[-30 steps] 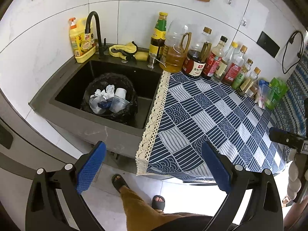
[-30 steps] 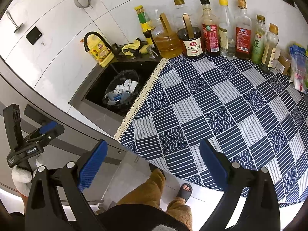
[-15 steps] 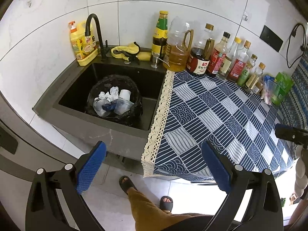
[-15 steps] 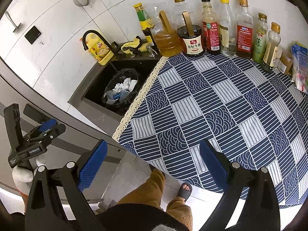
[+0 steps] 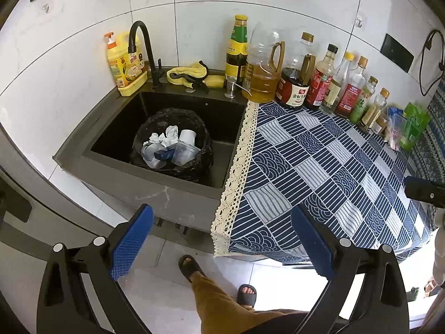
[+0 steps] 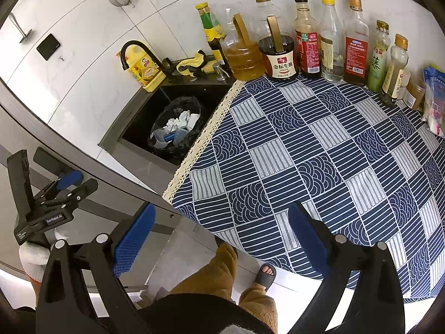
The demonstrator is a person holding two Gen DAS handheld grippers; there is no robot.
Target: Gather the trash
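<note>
We read the following inscriptions. The dark soy sauce jug (image 6: 279, 57) with the brown handle carries a white label with the brand 千禾 in a red emblem above the large characters 金标生抽; the same label (image 5: 295, 93) is legible in the left wrist view. The green-labelled bottle (image 6: 377, 64) shows the large white character 藤, also visible in the left wrist view (image 5: 360, 105). The body of the left claw (image 6: 52, 217), seen from the right wrist camera, bears the white lettering "GenRobot.AI". Print on the red-labelled bottles (image 6: 356, 57), the yellow detergent bottle (image 6: 144, 71) and the remaining bottles is too small for us to read.
</note>
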